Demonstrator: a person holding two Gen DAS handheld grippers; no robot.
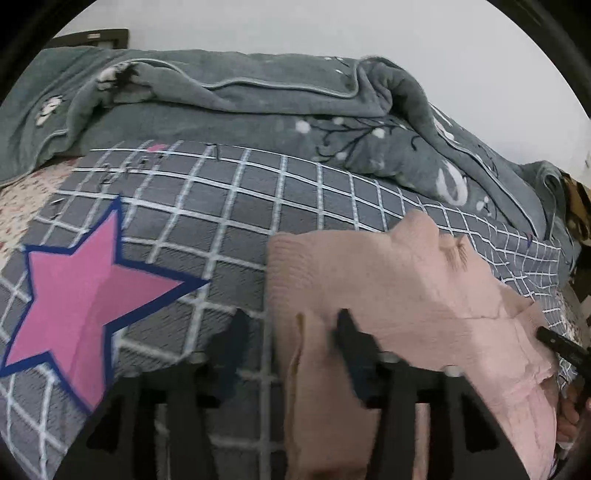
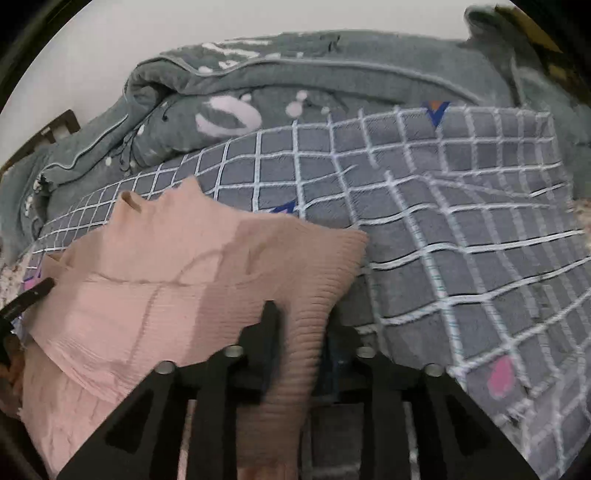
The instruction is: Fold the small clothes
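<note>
A pink knit sweater (image 1: 406, 288) lies on a grey checked blanket (image 1: 240, 221); it also shows in the right wrist view (image 2: 184, 258). My left gripper (image 1: 291, 328) straddles the sweater's left ribbed edge, one finger on the blanket, the other on the knit; its jaws stand apart. My right gripper (image 2: 303, 325) straddles the sweater's right ribbed hem (image 2: 332, 280), which runs between its fingers; how tightly they close is unclear. The right gripper's tip (image 1: 557, 341) shows at the sweater's far side in the left view. The left gripper's tip (image 2: 29, 295) shows in the right view.
A big pink star (image 1: 85, 291) is printed on the blanket left of the sweater. A crumpled grey-green quilt (image 1: 258, 103) is heaped behind, against a white wall (image 1: 369, 29). A floral sheet (image 1: 22, 210) shows at the far left edge.
</note>
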